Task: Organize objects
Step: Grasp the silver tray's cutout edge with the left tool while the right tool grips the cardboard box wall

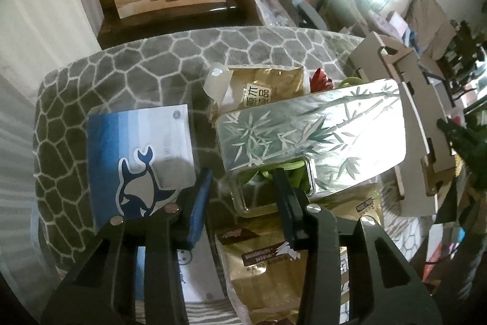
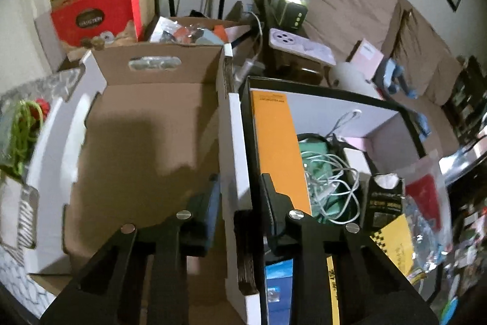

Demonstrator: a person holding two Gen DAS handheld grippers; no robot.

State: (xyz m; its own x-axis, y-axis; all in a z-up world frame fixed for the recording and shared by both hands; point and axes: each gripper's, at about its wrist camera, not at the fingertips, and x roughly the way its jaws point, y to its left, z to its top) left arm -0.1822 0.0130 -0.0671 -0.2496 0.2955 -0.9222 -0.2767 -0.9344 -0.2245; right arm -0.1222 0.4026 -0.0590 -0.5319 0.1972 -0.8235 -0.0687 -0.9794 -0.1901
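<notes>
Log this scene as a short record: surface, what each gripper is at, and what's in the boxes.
surface: grey patterned blanket
left gripper: straddles a corner of the silver bamboo-print box; contact unclear
nearby: whale card, gold pouch
right gripper: astride the white wall between two boxes; grip unclear
cardboard box: open, bare floor showing
black-rimmed box: orange booklet, white cables
</notes>
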